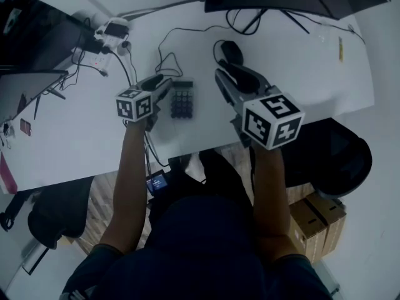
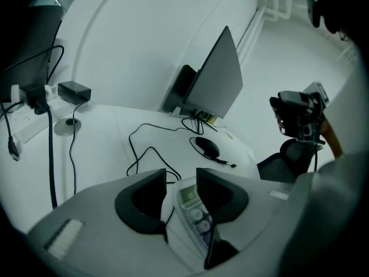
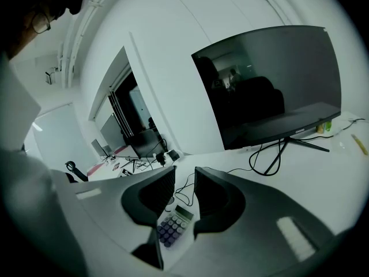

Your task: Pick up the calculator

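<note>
**Approach step: calculator not yet gripped**

The calculator (image 1: 182, 99) lies flat on the white desk (image 1: 94, 142), at about 11 o'clock from the middle of my head view, display end away from me. My left claw (image 2: 181, 180) sits just beside it, so the calculator is at its 3 o'clock. Its jaws stand a narrow gap apart and hold nothing; down that gap I see the display and the top keys below the tips. My right claw (image 3: 184, 179) hangs at the calculator's 3 o'clock, a little farther off, jaws likewise slightly apart and empty, with the keypad showing under them.

I judge this as lining up, before any grasp. The left claw looks the nearer one to take it. Its gap seems narrower than the calculator body, so next I would widen the jaws, bring them down astride the long edges, then close. A black cable (image 1: 167, 61) loops at the calculator's 12 o'clock, near the left jaw; I would keep clear of it.
</note>
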Motion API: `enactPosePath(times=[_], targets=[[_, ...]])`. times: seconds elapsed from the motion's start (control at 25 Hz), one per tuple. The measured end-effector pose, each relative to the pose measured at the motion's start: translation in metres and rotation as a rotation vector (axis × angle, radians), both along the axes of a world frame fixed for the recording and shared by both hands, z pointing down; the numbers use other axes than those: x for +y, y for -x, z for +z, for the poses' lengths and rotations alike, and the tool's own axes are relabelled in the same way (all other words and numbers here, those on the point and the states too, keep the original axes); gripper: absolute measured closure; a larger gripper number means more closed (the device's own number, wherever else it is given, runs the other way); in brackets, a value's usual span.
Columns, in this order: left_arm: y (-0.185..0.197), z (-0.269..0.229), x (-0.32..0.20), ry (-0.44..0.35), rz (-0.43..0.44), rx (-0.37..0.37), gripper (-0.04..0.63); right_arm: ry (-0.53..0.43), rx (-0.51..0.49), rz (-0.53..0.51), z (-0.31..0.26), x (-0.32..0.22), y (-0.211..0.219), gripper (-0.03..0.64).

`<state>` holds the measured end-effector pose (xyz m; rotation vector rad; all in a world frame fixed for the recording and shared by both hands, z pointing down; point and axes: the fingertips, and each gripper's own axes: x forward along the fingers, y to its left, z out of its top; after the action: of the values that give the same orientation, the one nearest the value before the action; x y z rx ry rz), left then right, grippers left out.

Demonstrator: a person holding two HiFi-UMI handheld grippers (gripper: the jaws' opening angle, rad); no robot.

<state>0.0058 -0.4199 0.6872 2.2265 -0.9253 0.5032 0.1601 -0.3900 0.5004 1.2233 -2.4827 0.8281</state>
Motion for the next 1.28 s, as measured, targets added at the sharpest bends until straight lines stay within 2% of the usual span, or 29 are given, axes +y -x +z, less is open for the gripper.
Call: enactPosePath(times=[0.24,0.56,0.76,1.12,1.28], targets=[[-0.003,0.024,0.002,0.062,0.002,-0.02,0.431,0.012,-0.004,0.009,0.008,-0.002,-0.003,0.529],[-0.017,0.043,0.011,0.15,0.047,-0.024,0.431,0.023,-0.011,0.021,0.014,-0.002,-0.006,0.529],[-0.02,0.042,0.013,0.196,0.054,0.015,0.465,0.023,-0.01,0.025,0.015,-0.001,-0.004,0.529],[-0.016,0.026,0.015,0.178,0.018,0.09,0.508,0.017,-0.003,0.028,0.01,0.0,0.001,0.529],[-0.012,0.017,0.02,0.143,0.013,0.09,0.515,0.011,0.0,0.025,0.005,0.001,0.007,0.529]])
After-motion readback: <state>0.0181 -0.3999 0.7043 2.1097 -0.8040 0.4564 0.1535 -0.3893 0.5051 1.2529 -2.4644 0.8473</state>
